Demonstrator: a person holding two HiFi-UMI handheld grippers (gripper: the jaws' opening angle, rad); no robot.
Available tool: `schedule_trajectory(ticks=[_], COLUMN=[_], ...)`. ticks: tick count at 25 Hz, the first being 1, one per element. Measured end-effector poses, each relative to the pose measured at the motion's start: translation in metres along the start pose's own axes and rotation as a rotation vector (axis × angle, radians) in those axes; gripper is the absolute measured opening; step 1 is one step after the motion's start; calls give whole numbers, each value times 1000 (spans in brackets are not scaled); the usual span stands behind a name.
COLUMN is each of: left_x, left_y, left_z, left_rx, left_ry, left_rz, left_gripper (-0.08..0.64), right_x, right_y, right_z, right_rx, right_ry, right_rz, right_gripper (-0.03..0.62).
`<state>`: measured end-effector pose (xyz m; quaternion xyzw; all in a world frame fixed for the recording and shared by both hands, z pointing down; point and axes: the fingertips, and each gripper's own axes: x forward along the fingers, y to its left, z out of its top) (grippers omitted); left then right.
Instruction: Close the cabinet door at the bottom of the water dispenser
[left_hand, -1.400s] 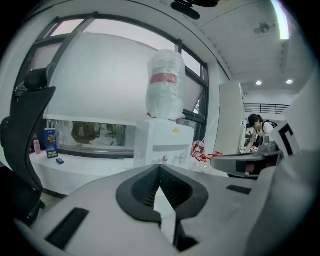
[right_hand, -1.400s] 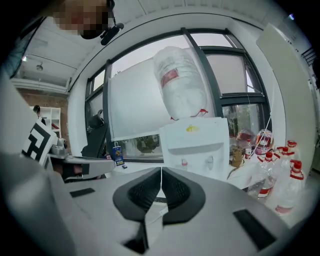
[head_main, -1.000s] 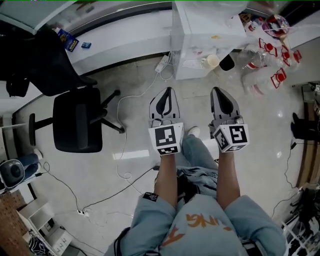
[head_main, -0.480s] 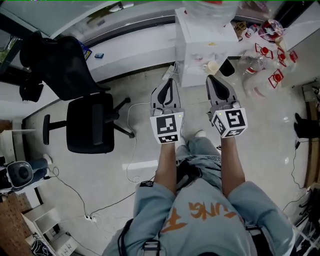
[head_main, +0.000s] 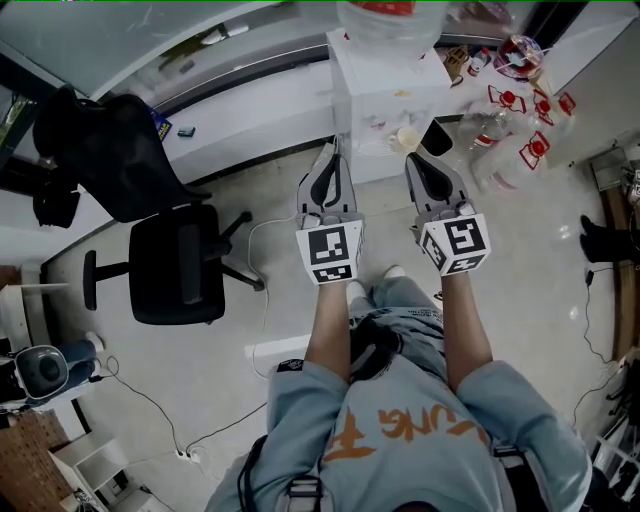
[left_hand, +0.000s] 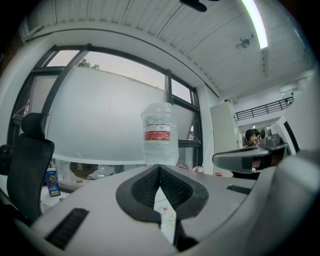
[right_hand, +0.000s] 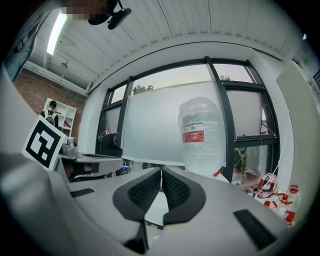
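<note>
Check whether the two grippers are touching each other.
Apart. The head view shows a strip of bare floor between the left gripper and the right gripper.

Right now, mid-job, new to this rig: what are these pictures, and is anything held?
No robot: a person holds a two-jaw gripper in each hand. The head view looks steeply down at the left gripper and right gripper, held out toward the white water dispenser. The other two views ride on the grippers, looking along their jaws at the dispenser's water bottle. Both pairs of jaws are together, holding nothing. On the floor: a black office chair at left, clear bottles at right. I cannot make out the dispenser's cabinet door.
</note>
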<state>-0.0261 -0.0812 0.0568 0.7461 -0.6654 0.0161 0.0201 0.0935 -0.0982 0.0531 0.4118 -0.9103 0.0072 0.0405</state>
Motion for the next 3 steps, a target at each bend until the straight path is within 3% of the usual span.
schedule_trajectory(ticks=[3], left_x=[1], left_y=[-4], left_z=[2], left_rx=[1], left_ry=[-4], left_rz=[-7], left_gripper=[11], right_x=[-3], right_y=[-4], right_z=[1], right_rx=[-2], right_ry=[-1], right_rz=[-5], right_gripper=[32])
